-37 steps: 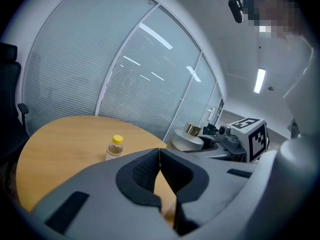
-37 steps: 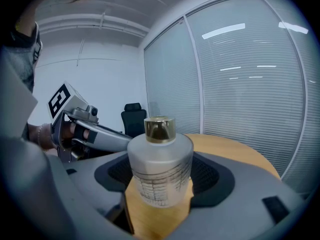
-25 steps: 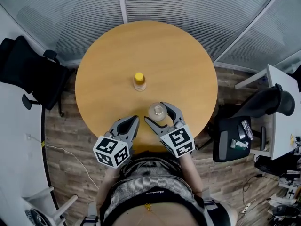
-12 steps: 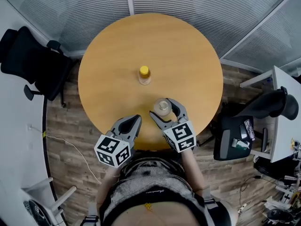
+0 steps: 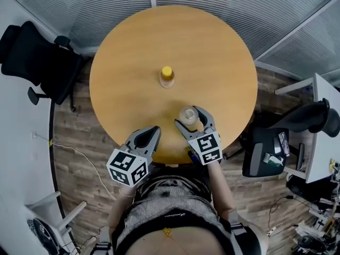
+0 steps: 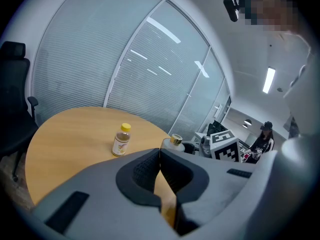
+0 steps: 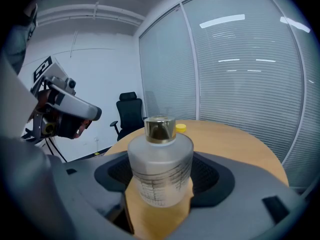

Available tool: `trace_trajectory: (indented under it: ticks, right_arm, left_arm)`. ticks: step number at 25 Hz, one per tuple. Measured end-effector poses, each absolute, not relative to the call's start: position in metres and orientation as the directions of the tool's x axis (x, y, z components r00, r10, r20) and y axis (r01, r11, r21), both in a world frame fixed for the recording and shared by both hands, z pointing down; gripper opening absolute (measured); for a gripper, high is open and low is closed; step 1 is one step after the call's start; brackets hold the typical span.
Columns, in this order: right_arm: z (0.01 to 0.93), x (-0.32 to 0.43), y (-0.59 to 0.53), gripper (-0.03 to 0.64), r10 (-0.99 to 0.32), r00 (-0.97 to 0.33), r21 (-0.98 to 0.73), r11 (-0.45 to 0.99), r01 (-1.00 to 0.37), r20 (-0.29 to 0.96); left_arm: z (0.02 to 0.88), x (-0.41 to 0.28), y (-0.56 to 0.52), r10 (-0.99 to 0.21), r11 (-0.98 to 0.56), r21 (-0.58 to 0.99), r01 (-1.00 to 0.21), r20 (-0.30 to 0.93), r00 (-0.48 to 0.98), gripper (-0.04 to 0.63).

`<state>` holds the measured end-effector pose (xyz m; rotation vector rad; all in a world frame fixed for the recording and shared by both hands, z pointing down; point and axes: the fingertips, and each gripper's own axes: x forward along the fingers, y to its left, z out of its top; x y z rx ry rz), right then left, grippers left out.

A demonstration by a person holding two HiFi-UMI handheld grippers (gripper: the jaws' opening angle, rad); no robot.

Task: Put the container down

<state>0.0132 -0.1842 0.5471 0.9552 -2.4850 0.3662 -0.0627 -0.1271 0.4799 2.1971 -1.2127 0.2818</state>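
Slatted glass walls (image 5: 223,4) ring my room, with a black chair (image 5: 37,57) at the far left. The round wooden table (image 5: 133,62) fills the middle. My right tool (image 5: 191,118) grips the frosted, gold-capped container (image 7: 160,176) upright over the table's near right. My left tool (image 5: 149,137) is closed on nothing.

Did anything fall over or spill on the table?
No, nothing looks odd. The frosted container is upright in the right gripper, the yellow-capped bottle stands upright too, and the round table looks dry.
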Motion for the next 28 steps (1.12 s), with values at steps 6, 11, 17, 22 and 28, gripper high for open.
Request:
trace_trajectory:
  ticks: [6, 11, 17, 22, 28]
  right_arm:
    - [0.57, 0.017, -0.185, 0.336, -0.552, -0.646, -0.07, 0.729, -0.681, 0.527]
    - [0.597, 0.022, -0.187, 0.336, -0.538, -0.637, -0.085, 0.724, -0.685, 0.552]
    - [0.626, 0.023, -0.189, 0.336, -0.511, -0.632, -0.097, 0.729, -0.678, 0.583]
    - [0.64, 0.018, -0.195, 0.336, -0.481, -0.634, -0.114, 0.736, -0.668, 0.606]
    - [0.646, 0.007, -0.211, 0.336, -0.476, -0.641, -0.12, 0.74, -0.662, 0.602]
  left_arm:
    - [0.481, -0.061, -0.127, -0.689, -0.396, 0.407, -0.823, 0.46, 0.559, 0.021]
    - [0.484, -0.061, -0.126, -0.685, -0.391, 0.408, -0.825, 0.469, 0.557, 0.021]
    - [0.487, -0.065, -0.122, -0.687, -0.372, 0.413, -0.831, 0.48, 0.546, 0.021]
    - [0.49, -0.072, -0.118, -0.69, -0.352, 0.419, -0.837, 0.489, 0.534, 0.021]
    - [0.491, -0.08, -0.118, -0.699, -0.334, 0.417, -0.845, 0.492, 0.519, 0.021]
